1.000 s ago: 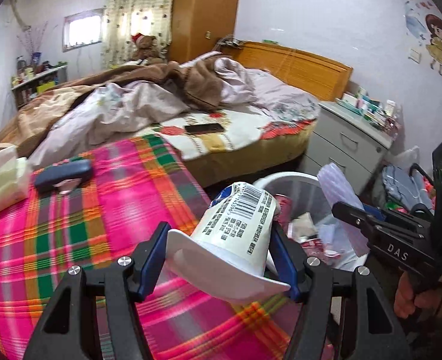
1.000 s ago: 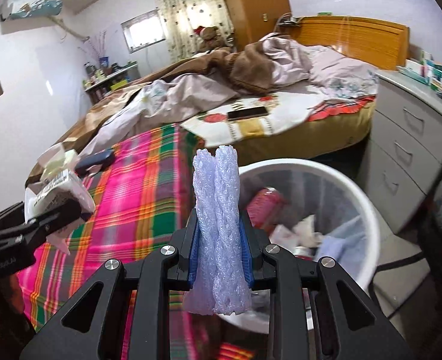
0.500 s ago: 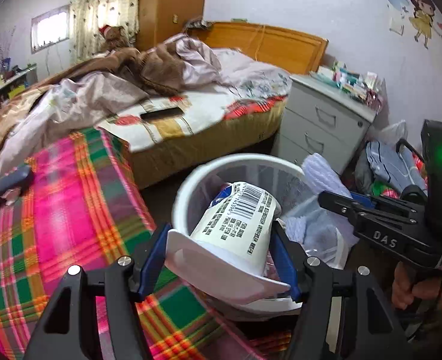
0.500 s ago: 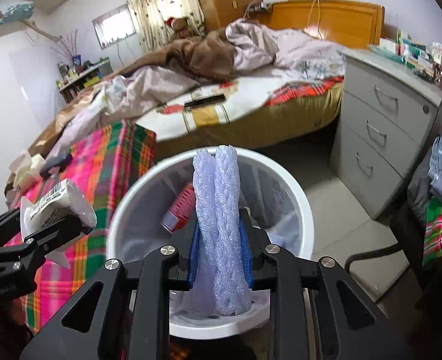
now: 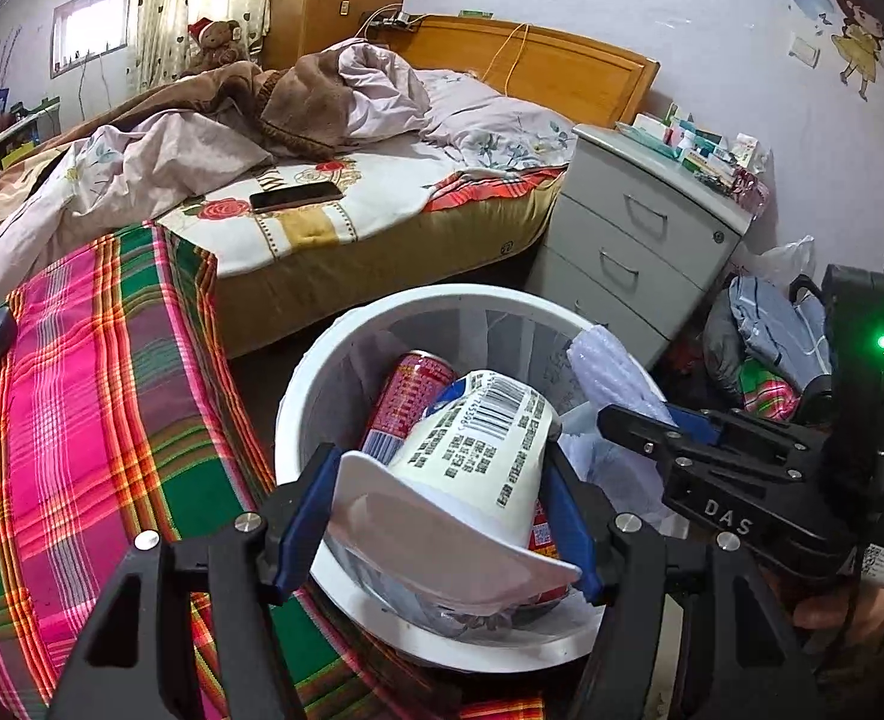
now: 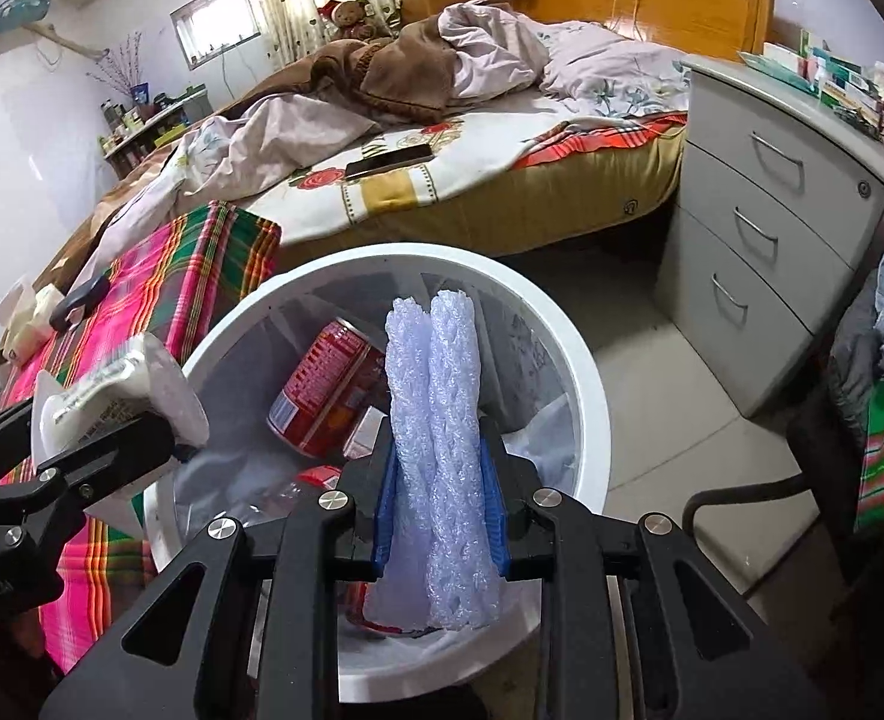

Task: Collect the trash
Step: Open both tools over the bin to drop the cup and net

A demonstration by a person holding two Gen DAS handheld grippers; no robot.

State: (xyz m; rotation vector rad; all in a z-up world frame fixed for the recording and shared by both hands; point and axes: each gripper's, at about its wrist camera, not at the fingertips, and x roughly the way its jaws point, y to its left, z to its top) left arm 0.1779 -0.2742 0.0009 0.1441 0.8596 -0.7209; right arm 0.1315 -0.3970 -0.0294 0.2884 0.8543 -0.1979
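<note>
Left tongs (image 5: 442, 510) gripping a white cup (image 5: 472, 456), right tongs (image 6: 438, 504) loosening, opening around foam wrap (image 6: 435, 450), are hovering over the bin (image 6: 586, 384); dropping likely follows.

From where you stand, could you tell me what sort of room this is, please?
Most likely a lived-in bedroom: an unmade bed with a wooden headboard, a drawer nightstand beside it, and a teddy bear.

bed (image 5: 321, 228): upper centre, rumpled bedding
phone (image 5: 295, 196): lying on bed
drawers (image 5: 634, 252): right of bed
plaid cloth (image 5: 99, 408): lower left
</note>
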